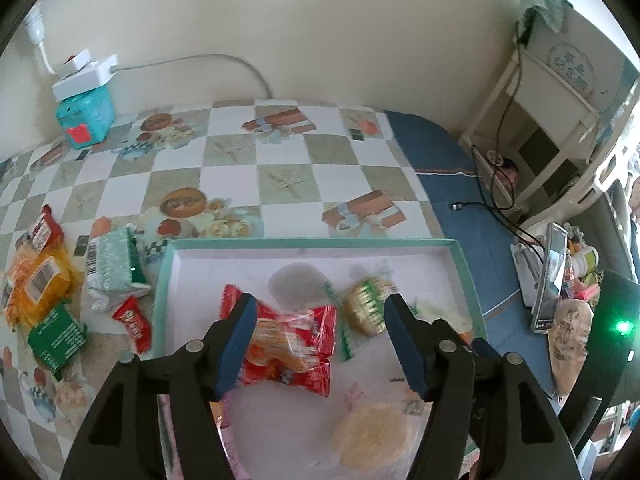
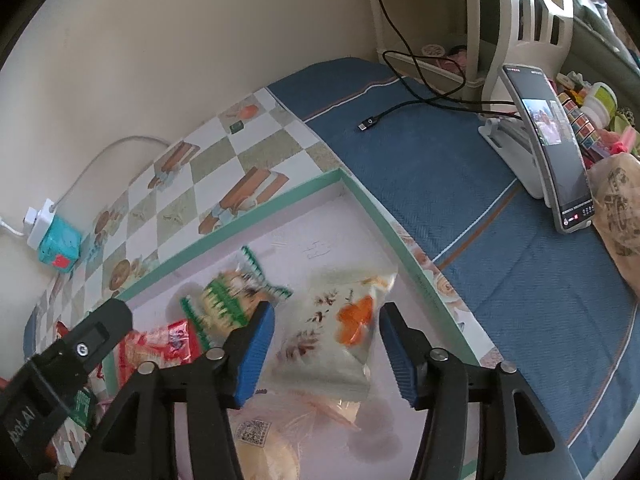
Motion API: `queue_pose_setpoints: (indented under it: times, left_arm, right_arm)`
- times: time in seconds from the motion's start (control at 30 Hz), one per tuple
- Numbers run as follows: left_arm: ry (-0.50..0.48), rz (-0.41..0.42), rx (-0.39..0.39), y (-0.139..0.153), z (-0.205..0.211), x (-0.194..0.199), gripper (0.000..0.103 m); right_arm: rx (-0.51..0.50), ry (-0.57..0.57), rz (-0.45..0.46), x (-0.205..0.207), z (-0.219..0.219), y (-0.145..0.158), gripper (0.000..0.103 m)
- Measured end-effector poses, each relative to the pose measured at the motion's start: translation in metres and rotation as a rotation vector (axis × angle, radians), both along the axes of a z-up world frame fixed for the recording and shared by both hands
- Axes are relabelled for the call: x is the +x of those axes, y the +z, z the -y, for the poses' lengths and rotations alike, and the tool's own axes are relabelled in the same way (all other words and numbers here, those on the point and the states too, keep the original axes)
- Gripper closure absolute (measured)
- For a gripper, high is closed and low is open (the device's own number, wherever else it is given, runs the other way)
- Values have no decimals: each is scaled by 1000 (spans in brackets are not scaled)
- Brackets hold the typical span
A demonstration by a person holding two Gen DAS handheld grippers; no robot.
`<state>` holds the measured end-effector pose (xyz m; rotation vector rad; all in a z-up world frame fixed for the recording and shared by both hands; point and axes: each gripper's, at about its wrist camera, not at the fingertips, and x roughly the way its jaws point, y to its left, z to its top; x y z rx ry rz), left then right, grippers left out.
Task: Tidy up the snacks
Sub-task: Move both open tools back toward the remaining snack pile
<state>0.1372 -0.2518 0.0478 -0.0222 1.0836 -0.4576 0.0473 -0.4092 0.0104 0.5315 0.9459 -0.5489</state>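
Observation:
A shallow tray with a teal rim point(image 1: 312, 243) point(image 2: 280, 196) lies on the checkered table. In it lie a red snack pack point(image 1: 288, 344) point(image 2: 160, 344), a green-striped round snack point(image 1: 366, 306) point(image 2: 228, 300), a clear pack with an orange print point(image 2: 340, 336) and a pale round pastry pack point(image 1: 372, 432) point(image 2: 260, 456). My left gripper point(image 1: 320, 344) is open above the red pack, jaws wide. My right gripper point(image 2: 326, 354) is open above the clear pack, which lies between its fingers. Loose snacks lie left of the tray: a green-white pack point(image 1: 116, 268), orange packs point(image 1: 40, 284), a small red pack point(image 1: 134, 322), a green pack point(image 1: 56, 338).
A teal box with a white power adapter point(image 1: 86, 108) point(image 2: 56, 244) stands at the back by the wall. A blue cloth point(image 2: 460, 184) covers the table's right part, with a cable point(image 2: 368, 124), a phone on a stand point(image 2: 556, 152) and a brown bag point(image 2: 616, 208). A white shelf point(image 1: 540, 112) stands beyond.

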Motion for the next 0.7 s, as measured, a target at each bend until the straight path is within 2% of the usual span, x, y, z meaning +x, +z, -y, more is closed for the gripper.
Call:
queue_pose_setpoints:
  times: [0.13,0.27,0.33,0.5,0.57,0.6,0.63,0.7]
  left_arm:
    - [58,-21,36,2,-16,5,26]
    - [129,-40,56,4,-43,12,18]
    - [165,-44,63,5,-58,14,18]
    - [263,-61,83,5,-101,21,17]
    - [318,-68,94,4,-124,23,17]
    - [339,-72,99,4,-133,24,17]
    - [373,-76,111,3,-146,24,17]
    - [420,-78,126,3,-166,22,16]
  right_arm:
    - [-28,17,0,-1,-4,6,33]
    - [-53,42,13,0,-11,14,32]
    - [-59,51,18,1,-15,16,21]
    - [-76,85,21,6,-27,21,18]
    - [-83,96,23,8,-33,22,12]
    - [-85,103,25,9,-35,23,4]
    - [-91,111,32,10,-40,25,0]
    - [-95,122,46,12,-48,28,0]
